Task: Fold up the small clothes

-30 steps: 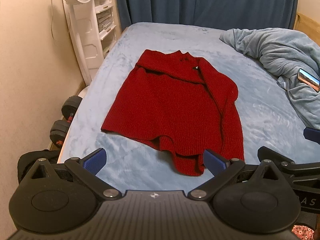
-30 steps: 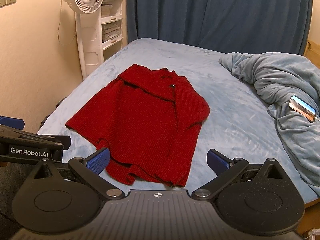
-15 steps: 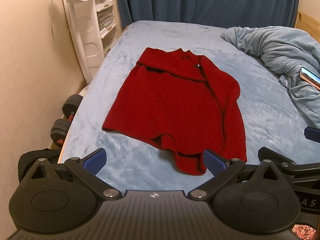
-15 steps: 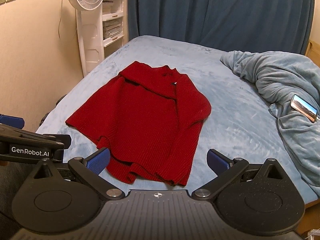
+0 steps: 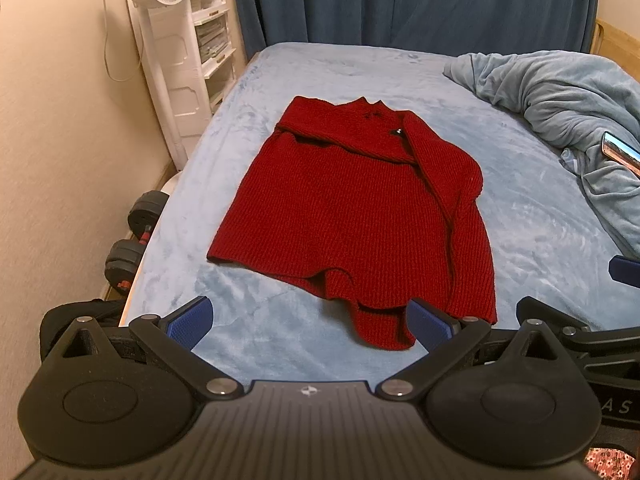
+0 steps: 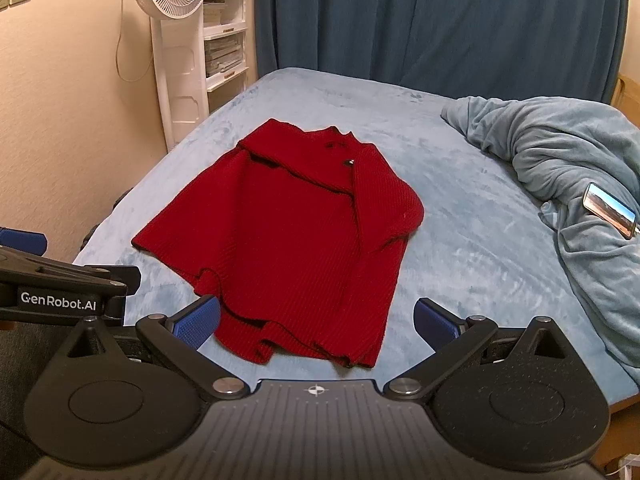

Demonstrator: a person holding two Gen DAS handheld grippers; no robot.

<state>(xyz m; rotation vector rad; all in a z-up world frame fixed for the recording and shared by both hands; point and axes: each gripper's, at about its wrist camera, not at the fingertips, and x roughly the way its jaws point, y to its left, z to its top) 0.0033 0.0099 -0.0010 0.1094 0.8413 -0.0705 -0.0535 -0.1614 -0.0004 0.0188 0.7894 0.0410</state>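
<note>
A: Since the earlier frames? Barely anything. Both views have crept slightly nearer the bed, and the red ribbed-knit sweater [image 5: 352, 216] hasn't shifted.

B: Tongs?

A: Left gripper [image 5: 308, 322] spread wide, nothing between its blue pads, hanging above the near hem. Right gripper [image 6: 316, 322] the same: wide open, empty, over the near edge of the pale blue fleece bedsheet [image 6: 460, 216].

B: Sweater location?

A: Flat mid-bed, collar toward the dark blue curtain [image 6: 440, 20], sleeves already folded across the body, hem nearest the grippers. Crumpled grey-blue blanket [image 6: 560, 152] sits well apart on the right with a phone [image 6: 610, 210] on it.

B: Step?

A: Likely gripping the hem to fold it up toward the collar. Pinch both hem corners, catching all knit layers; the near hem is rumpled, so flatten it first. Lift evenly, keep the sleeves tucked.
</note>
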